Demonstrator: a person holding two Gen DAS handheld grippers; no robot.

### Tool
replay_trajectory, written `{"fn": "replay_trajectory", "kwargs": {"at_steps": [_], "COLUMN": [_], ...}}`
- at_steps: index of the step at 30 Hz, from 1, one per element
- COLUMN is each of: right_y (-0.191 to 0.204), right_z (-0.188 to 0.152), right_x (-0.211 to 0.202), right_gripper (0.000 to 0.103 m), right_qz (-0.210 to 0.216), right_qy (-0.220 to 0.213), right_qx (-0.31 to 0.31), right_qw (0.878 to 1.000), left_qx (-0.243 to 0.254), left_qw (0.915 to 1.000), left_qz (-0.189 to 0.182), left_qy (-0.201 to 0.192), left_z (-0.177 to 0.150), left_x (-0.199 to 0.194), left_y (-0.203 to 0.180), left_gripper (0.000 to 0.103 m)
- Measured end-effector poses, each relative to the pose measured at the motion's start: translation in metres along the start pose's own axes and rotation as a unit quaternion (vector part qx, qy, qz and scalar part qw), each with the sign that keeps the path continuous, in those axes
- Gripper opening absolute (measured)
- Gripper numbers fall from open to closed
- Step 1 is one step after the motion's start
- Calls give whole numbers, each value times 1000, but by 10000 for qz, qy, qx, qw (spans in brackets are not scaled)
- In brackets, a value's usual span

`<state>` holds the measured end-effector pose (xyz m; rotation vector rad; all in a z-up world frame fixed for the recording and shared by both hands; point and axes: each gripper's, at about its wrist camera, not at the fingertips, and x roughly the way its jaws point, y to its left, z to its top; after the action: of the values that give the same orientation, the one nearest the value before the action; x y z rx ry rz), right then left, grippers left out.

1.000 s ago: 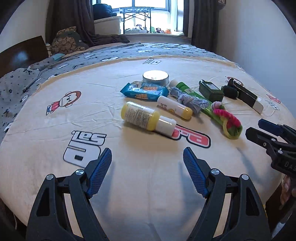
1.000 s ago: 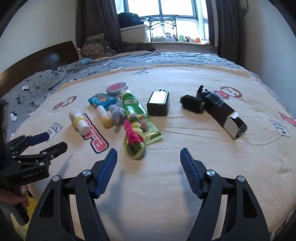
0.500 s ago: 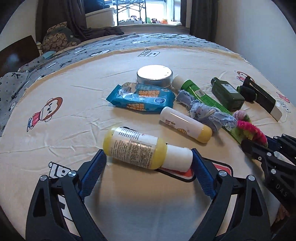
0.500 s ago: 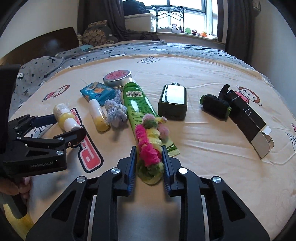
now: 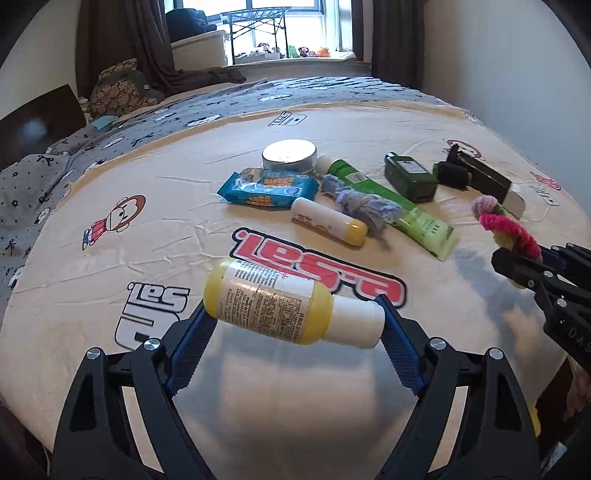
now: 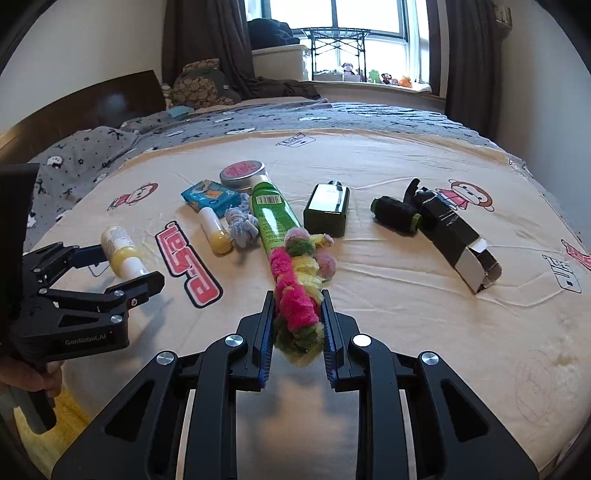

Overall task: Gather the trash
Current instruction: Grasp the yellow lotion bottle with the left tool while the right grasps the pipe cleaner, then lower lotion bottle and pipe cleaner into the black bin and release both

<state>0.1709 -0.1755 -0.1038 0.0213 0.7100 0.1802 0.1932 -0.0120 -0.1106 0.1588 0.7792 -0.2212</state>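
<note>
Bed sheet (image 5: 155,206) below: L fingers (image 5: 184,343) closing endwise on yellow bottle (image 5: 284,310), R fingers (image 6: 267,325) clamp fuzzy toy (image 6: 295,299).

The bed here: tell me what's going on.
A person is clearing clutter off the bed with two handheld grippers. The left gripper has the yellow bottle pinched end to end, jaws closing. The right gripper is shut on the pink-and-yellow yarn toy. The tube, pouch, tin and box lie untouched.

Both wrist views close, angled down over bed (image 5: 258,387) toward window (image 6: 369,33) — sharing same item cluster.
</note>
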Motion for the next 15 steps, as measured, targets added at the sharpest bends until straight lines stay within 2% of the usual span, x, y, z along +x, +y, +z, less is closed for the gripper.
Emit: {"fn": "replay_trajectory", "kwargs": {"at_steps": [9,15], "right_y": [-6,-11], "right_z": [-38,-72], "right_x": [-64,-105], "right_gripper": [24,24], "right_qz": [91,109], "right_qy": [-64,-43], "right_qx": [-103,-90], "right_qw": [9999,9999], "left_qx": [-93,-65], "left_qw": [9985,9978], "left_qz": [-348,-491], "left_qy": [-407,-446], "left_z": [-39,-73], "left_x": [-83,-114], "left_y": [-31,-47], "left_gripper": [81,81]}}
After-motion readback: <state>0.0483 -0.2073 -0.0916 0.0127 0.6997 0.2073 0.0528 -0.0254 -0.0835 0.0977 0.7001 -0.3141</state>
